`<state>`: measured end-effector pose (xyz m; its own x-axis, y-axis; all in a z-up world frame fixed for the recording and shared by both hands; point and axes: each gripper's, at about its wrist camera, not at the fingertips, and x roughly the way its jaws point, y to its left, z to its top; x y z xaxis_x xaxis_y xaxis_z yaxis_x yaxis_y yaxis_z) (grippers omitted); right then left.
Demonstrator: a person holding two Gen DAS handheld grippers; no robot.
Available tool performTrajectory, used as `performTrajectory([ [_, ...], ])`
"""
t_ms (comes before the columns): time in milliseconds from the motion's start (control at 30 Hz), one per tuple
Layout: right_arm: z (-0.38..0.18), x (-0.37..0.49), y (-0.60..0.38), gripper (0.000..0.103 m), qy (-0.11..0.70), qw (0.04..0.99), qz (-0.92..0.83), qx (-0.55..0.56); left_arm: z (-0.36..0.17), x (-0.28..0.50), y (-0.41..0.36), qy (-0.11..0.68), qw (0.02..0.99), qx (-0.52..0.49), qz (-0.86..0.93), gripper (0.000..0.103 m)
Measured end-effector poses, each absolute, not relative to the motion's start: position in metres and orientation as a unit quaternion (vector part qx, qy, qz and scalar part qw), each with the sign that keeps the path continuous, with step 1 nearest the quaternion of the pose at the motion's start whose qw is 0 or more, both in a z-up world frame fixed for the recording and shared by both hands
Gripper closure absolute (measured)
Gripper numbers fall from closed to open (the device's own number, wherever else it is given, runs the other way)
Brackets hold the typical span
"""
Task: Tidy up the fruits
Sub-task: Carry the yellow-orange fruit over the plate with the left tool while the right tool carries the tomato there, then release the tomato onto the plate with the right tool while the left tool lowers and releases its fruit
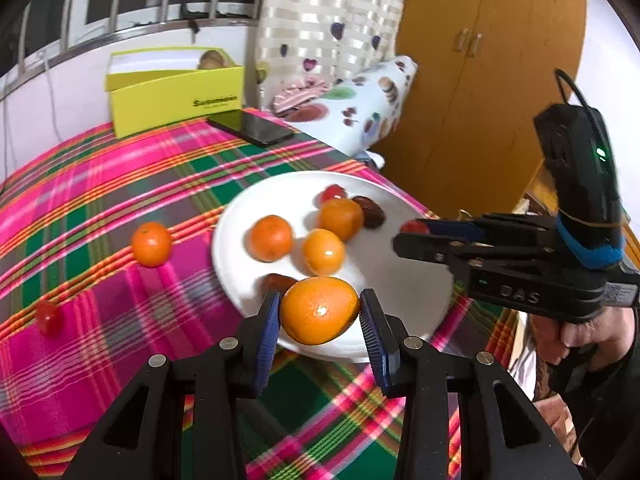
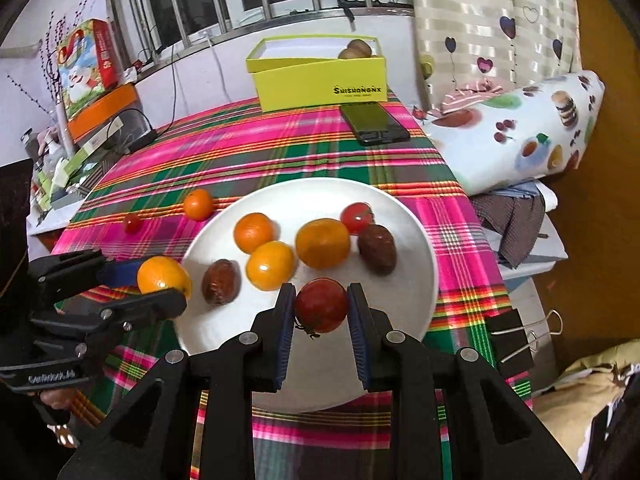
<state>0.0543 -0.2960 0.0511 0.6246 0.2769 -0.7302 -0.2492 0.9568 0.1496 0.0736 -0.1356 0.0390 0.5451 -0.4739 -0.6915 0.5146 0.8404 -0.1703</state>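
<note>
On the plaid tablecloth [image 1: 100, 208], seen from the left wrist cam, a white plate [image 1: 408, 292] is sitting w/ three oranges, two dark brown fruits & a small red tomato at its far side. Left gripper [image 1: 320, 314] is clamping an orange [image 1: 319, 310] btwn its blue pads [image 1: 269, 328], holding it over the plate's near rim. Off the plate, to the left, a lone orange [image 1: 151, 243] is lying on the cloth, & a small tomato [image 1: 49, 317] is lying nearer the left edge. Right gripper [image 1: 412, 236] is reaching in from the right, a hand [image 1: 580, 332] gripping its handle, a red fruit pinched at its tips over the plate's right rim. Further back, a yellow box [image 1: 176, 92] & a black phone [image 1: 252, 126] are resting on the cloth.

Over to the right wrist cam: right gripper [image 2: 321, 306] is squeezing a red tomato [image 2: 321, 305] btwn both pads, above the plate's [image 2: 416, 300] near part. Plate is carrying three oranges, two dark brown fruits & one small tomato. Left gripper [image 2: 164, 280] is coming in at lower left, gripping its orange [image 2: 163, 276] right at the plate's left rim. Behind, the loose orange [image 2: 199, 204] & small tomato [image 2: 132, 223] are sitting on the cloth [image 2: 280, 148], apart from the plate. Yellow box [image 2: 320, 76] is showing brownish fruit inside; phone [image 2: 374, 123] lying just in front of it.
</note>
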Motion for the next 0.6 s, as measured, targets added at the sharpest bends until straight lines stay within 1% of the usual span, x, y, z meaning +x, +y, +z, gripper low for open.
performTrajectory([
  [600, 0.029, 0.077, -0.312, 0.076, 0.431, 0.892, 0.131, 0.019, 0.017, 0.087, -0.171, 0.413, 0.855, 0.05, -0.31, 0.054],
])
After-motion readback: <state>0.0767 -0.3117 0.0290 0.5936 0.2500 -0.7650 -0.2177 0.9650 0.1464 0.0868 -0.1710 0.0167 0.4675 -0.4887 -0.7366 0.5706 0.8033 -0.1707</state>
